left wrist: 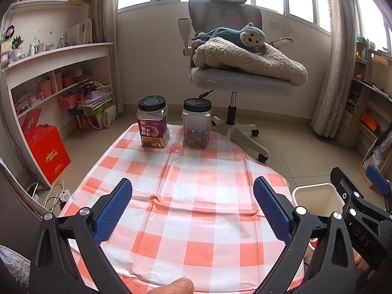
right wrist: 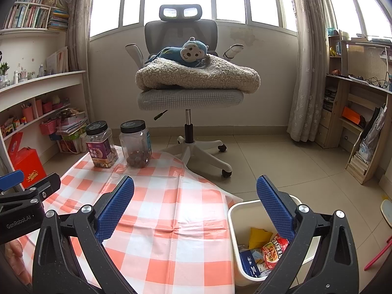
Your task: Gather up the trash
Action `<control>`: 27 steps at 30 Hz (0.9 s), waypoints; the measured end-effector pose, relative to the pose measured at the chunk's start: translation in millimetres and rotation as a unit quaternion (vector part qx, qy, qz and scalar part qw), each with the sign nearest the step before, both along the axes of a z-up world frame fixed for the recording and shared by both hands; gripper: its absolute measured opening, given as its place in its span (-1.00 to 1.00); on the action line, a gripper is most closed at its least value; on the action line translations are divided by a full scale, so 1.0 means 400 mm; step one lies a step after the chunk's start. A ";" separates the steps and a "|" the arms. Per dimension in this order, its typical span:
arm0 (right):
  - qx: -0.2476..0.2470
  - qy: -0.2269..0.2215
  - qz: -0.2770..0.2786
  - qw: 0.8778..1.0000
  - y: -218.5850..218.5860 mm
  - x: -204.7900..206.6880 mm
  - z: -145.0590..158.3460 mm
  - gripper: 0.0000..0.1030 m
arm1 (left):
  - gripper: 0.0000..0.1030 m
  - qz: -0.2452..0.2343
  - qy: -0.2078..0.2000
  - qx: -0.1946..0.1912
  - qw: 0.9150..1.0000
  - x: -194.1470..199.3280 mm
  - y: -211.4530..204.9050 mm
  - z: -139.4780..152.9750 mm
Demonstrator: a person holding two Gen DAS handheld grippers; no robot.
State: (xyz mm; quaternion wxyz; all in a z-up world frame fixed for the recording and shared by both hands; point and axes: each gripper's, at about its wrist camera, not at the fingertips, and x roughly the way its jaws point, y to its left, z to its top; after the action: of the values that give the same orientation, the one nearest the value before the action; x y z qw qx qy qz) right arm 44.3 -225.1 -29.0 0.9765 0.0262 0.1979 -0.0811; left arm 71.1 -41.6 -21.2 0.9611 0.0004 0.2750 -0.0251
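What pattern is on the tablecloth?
Orange and white checks on the tablecloth; the left wrist view shows it best.

Left gripper, right gripper: black plastic frames, blue dimpled finger pads, silver screws, white "GenRobot.AI" and "DAS" lettering.

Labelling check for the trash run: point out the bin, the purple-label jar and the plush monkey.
bin (right wrist: pixel 231 216), right wrist view, on its white left rim.
purple-label jar (left wrist: pixel 153 129), left wrist view, on the purple label.
plush monkey (right wrist: pixel 192 51), right wrist view, on its face.
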 end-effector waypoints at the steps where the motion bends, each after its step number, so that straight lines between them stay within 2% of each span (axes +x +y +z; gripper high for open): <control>1: 0.000 0.001 0.001 1.000 0.001 0.001 -0.001 0.86 | 0.87 0.000 0.000 0.000 1.000 0.000 0.000 0.000; 27: -0.001 0.003 0.002 1.000 0.005 -0.001 -0.002 0.86 | 0.87 0.000 -0.002 0.003 1.000 -0.003 0.002 -0.005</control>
State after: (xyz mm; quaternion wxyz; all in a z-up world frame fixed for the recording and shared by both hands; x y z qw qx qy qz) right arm 43.9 -223.0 -30.0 0.9761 0.0244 0.2008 -0.0791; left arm 69.9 -40.8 -23.1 0.9616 0.0033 0.2732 -0.0241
